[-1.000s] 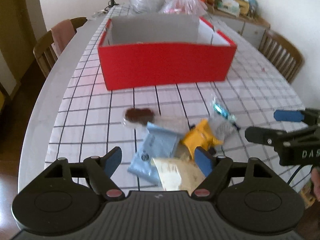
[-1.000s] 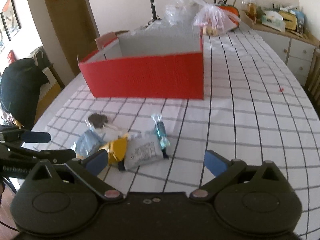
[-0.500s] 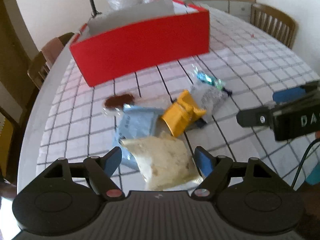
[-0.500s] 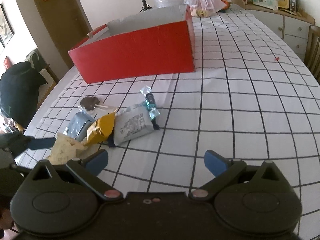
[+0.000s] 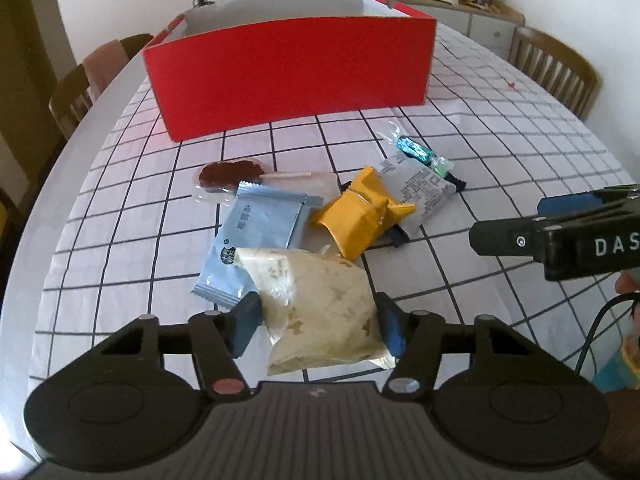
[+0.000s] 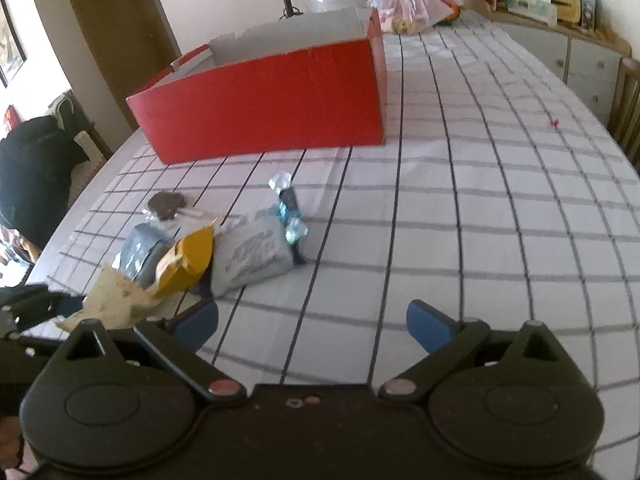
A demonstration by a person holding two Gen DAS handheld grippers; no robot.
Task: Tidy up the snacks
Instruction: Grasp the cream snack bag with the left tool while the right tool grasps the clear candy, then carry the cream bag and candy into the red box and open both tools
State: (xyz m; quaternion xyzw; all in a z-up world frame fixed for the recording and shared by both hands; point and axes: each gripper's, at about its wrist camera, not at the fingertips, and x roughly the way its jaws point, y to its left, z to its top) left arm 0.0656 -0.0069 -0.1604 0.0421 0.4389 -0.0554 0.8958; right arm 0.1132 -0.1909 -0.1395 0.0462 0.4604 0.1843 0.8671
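A pile of snacks lies on the checked tablecloth in front of a red box [image 5: 288, 76]. My left gripper [image 5: 318, 326] straddles the nearest one, a cream snack bag [image 5: 320, 300]. Its jaws are closing, and both blue pads touch the bag's sides. Behind the bag lie a blue-grey packet [image 5: 256, 236], a yellow packet [image 5: 356, 216], a grey-white packet [image 5: 420, 188], a teal wrapped candy [image 5: 414, 152] and a brown lollipop [image 5: 230, 172]. My right gripper [image 6: 312, 324] hovers open over bare cloth to the right of the pile, with nothing between its fingers.
Wooden chairs [image 5: 556, 68] stand on both sides of the table. Tied plastic bags [image 6: 404, 4] sit behind the box, and a cluttered sideboard [image 6: 560, 20] lines the far right wall. The table's left edge [image 5: 52, 184] runs close to the pile.
My left gripper has come down and closer to the pile, and its jaws have narrowed from wide apart onto the cream bag. The right gripper has barely moved.
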